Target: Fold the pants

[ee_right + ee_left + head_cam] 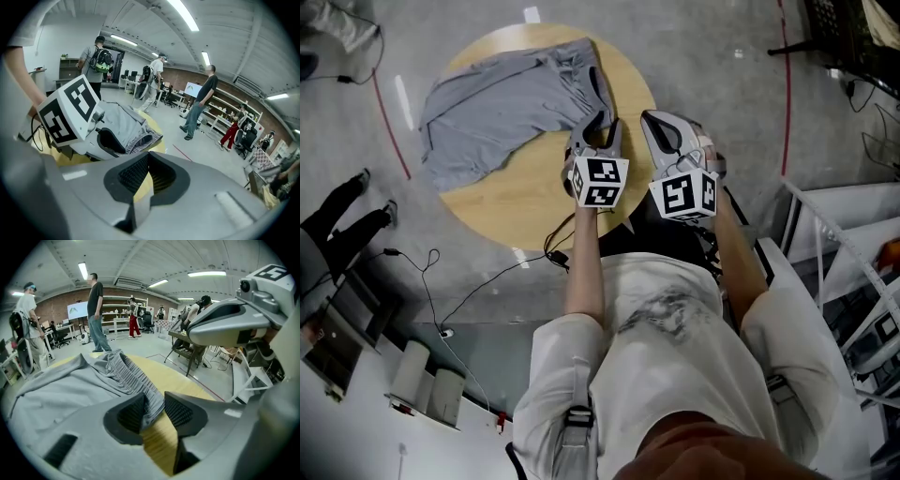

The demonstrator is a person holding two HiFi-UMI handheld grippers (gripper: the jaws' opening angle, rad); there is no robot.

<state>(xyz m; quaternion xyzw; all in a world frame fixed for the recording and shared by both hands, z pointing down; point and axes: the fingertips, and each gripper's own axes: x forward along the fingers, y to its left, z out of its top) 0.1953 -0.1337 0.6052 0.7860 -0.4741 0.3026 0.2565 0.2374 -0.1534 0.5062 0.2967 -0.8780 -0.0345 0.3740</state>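
Note:
Grey pants lie spread across a round wooden table, with the waistband end toward me. My left gripper sits at the near waistband corner. In the left gripper view the ribbed waistband lies between the jaws of the left gripper, which stand apart and do not squeeze it. My right gripper hovers just right of the left one, near the table's right edge. In the right gripper view its pads meet with nothing held, and the pants lie beyond it.
Several people stand in the room past the table, among them a person in a dark shirt. Cables trail over the floor at the near side. A white rack stands at the right. A chair stands beyond the table.

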